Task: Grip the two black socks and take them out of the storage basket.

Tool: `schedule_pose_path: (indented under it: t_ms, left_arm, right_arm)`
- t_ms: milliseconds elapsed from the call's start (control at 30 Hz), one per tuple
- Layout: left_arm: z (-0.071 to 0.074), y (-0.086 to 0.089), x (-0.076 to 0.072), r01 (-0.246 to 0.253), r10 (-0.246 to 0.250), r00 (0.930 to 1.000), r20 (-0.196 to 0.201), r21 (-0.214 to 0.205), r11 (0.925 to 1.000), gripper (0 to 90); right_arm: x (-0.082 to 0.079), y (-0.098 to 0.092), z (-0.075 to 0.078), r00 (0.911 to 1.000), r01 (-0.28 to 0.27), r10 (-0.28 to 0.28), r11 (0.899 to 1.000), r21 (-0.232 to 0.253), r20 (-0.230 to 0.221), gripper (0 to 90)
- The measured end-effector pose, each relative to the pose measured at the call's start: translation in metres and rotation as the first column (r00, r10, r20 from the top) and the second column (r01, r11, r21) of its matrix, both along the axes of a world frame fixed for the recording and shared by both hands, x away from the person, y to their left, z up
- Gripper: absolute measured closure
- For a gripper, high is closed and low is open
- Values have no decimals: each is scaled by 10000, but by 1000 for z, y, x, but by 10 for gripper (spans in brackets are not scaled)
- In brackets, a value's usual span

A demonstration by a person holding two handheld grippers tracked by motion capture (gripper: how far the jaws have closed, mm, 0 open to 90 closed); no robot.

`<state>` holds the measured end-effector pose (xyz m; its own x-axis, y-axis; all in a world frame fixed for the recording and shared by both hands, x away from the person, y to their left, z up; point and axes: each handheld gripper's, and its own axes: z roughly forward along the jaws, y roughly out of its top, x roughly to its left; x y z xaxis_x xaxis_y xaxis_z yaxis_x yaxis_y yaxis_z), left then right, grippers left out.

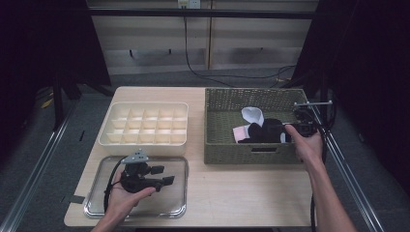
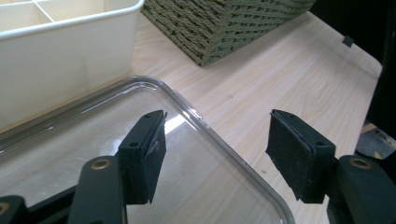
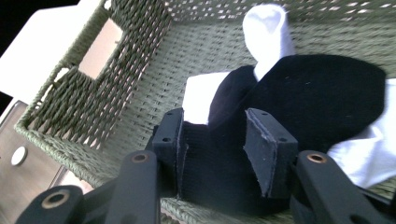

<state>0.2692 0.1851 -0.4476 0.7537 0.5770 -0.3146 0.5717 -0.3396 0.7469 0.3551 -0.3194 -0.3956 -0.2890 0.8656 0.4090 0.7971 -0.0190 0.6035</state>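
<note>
A woven green basket (image 1: 251, 153) at the right of the table holds a black sock (image 1: 263, 131), a white sock (image 1: 252, 115) and a pale pink one (image 1: 239, 131). My right gripper (image 1: 284, 129) reaches into it from the right. In the right gripper view its jaws (image 3: 215, 140) stand around a fold of the black sock (image 3: 317, 98), and the fabric fills the gap between the pads. The white sock (image 3: 268, 28) lies just beyond. My left gripper (image 1: 162, 175) hovers open over a clear tray (image 1: 179, 208), with nothing between its fingers (image 2: 215, 154).
A cream divided organiser (image 1: 145, 140) with several compartments stands behind the tray, its wall (image 2: 70, 56) close to the left gripper. The clear tray's rim (image 2: 210, 128) runs under the jaws. Bare wooden tabletop (image 1: 232, 188) lies between tray and basket (image 2: 224, 28).
</note>
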Motion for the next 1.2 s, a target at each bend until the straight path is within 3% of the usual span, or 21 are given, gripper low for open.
schedule_pose_path:
  t_ms: [67,133,367,667,933,1200]
  left_arm:
    - [-1,1,-2,21,-20,10000,-79,44,10000,347]
    - [-1,4,-3,-4,3,9997,-248,-46,10000,338]
    - [-2,12,-4,-134,137,9997,-213,158,9998,333]
    - [-6,18,-4,-168,174,9995,-277,212,9996,330]
    - [-8,16,-3,-62,72,9995,-308,307,9995,325]
    - [-8,16,-3,-93,102,9994,-337,288,9995,323]
  right_arm:
    - [4,5,-3,9996,-110,100,9991,-415,-246,578]
    - [8,7,-6,9992,-100,80,9988,-478,-404,578]
    - [24,13,-6,9960,-73,-17,9950,-997,-894,622]
    - [44,17,-18,9836,40,-262,9924,-1232,-1786,625]
    - [47,20,-20,9766,-61,-293,9865,-1635,-2131,568]
    - [50,23,-22,9630,8,-613,9744,-2248,-2625,726]
